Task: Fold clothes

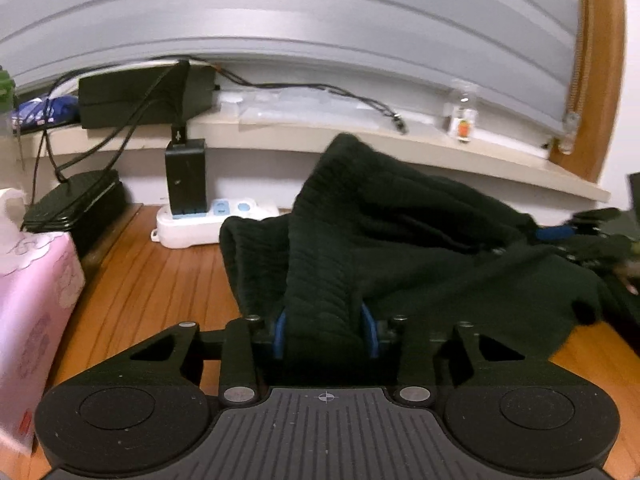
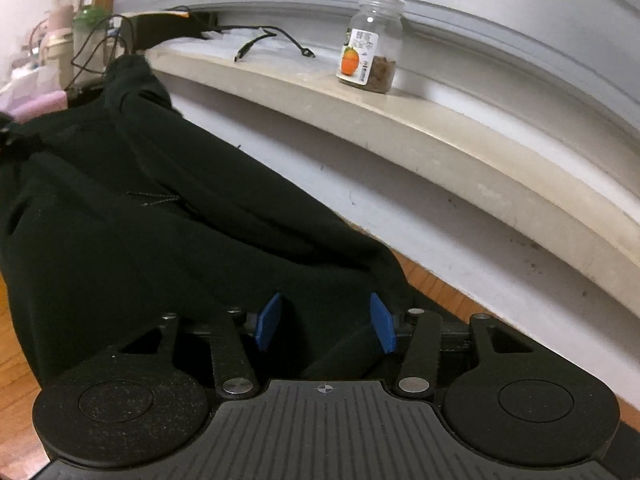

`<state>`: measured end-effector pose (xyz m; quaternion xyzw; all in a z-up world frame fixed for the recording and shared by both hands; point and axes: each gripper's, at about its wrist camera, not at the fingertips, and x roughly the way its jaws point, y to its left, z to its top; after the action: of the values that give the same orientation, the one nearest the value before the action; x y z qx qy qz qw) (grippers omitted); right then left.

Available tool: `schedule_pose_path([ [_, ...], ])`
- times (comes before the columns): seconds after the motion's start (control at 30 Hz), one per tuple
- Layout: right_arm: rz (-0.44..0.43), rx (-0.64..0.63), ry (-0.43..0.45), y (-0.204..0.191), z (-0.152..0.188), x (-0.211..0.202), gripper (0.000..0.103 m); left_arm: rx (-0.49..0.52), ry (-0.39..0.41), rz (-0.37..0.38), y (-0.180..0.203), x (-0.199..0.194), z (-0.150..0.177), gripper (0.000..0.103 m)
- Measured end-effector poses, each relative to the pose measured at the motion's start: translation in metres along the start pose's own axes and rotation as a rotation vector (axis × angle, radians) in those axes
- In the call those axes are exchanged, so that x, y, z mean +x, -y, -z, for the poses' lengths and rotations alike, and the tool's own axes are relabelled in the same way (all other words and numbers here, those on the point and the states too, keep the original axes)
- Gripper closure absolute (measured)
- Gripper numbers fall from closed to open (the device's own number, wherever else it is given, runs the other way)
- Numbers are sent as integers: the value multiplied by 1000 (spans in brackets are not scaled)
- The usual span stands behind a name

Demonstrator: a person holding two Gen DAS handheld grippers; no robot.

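Note:
A dark, almost black garment (image 1: 400,240) lies bunched on the wooden table (image 1: 152,280). Its ribbed band rises in a peak and runs down into my left gripper (image 1: 325,332). The blue pads (image 1: 280,336) sit tight against both sides of the band, so the left gripper is shut on it. In the right wrist view the same garment (image 2: 160,220) slopes from upper left down to my right gripper (image 2: 325,322). A fold of cloth lies between its blue pads (image 2: 382,322), which stand apart from it, so the gripper is open.
A pink tissue box (image 1: 32,300) stands at the left. A white power strip (image 1: 208,220) with a black charger (image 1: 186,180) sits against the wall. Cables and a glass jar (image 2: 370,44) rest on the beige sill (image 2: 440,136) behind the table.

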<state>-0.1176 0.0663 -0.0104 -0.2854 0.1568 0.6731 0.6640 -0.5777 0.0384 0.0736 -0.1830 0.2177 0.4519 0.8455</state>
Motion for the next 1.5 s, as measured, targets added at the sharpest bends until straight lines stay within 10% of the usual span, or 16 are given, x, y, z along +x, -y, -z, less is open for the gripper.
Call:
schedule_pose_path([
  [0.13,-20,-8,10,-2,2,-3,53,6,2,14,4,-18,10,61],
  [0.33,-26,0,26,-1,5,-6,53,93,79,-22,15,-20,-18,23],
  [0.63,-26,1,51,-1,7,-7,53,151,-27,100,6,70,-75,19],
  [0.8,-34,13,57,1,8,-9,53,108,-65,144,-3,91,-79,52],
  [0.83,-36,15,58,1,8,-9,53,100,-63,146,-3,91,-79,82],
  [0.87,-38,17,60,2,8,-9,53,92,-57,149,-3,89,-80,90],
  [1.27,-143,73,241,14,7,-46,55,84,121,121,47,-57,-100,91],
  [1.5,-197,27,222,-3,-11,-55,55,0,10,15,10,-57,-75,88],
])
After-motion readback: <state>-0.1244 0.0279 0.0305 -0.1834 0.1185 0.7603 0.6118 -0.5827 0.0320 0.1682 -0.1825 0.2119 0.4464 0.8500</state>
